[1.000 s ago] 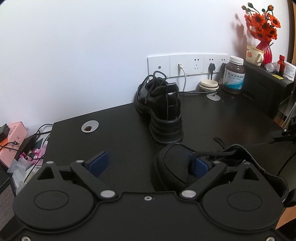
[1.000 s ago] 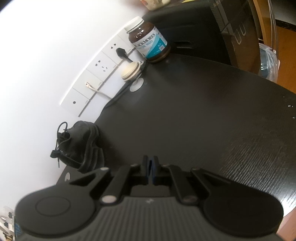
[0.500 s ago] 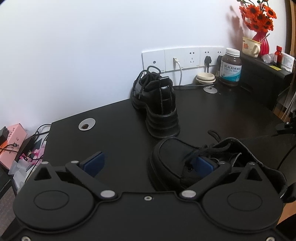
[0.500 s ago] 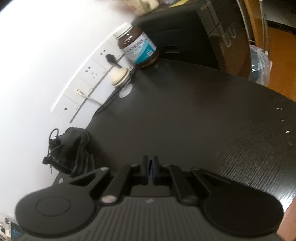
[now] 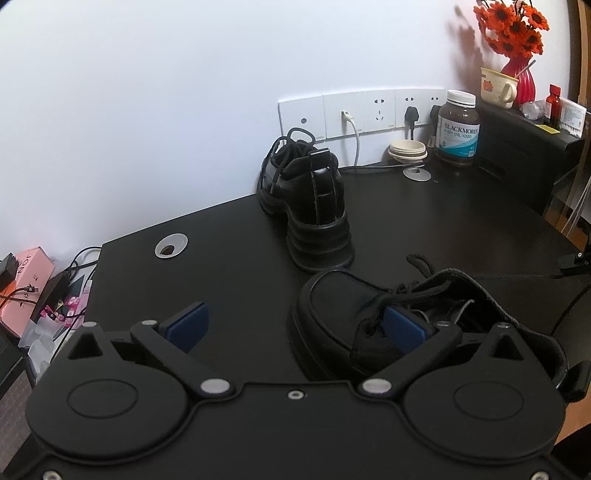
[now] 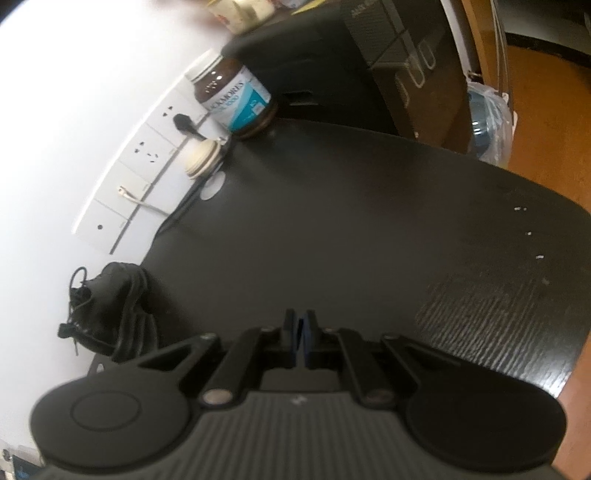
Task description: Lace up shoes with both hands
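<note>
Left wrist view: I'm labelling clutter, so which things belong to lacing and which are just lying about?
For lacing: near shoe, its loose laces, far shoe, left gripper.

Lying about: supplement bottle, stacked bowls, mug, red vase.

Closed hand-held gripper above dark table

Both views were dim and warm-toned, with heavy fisheye bending toward the edges and dark vignetted corners. In the left wrist view the white wall was evenly lit, and the orange flowers threw a soft shadow leftward onto it. The black desk swallowed detail, as did the two black shoes. The right wrist view was softer, smeared by motion blur at the top; its wall was blown out to glare, while a pale sheen picked out wood grain on the desk.
</note>
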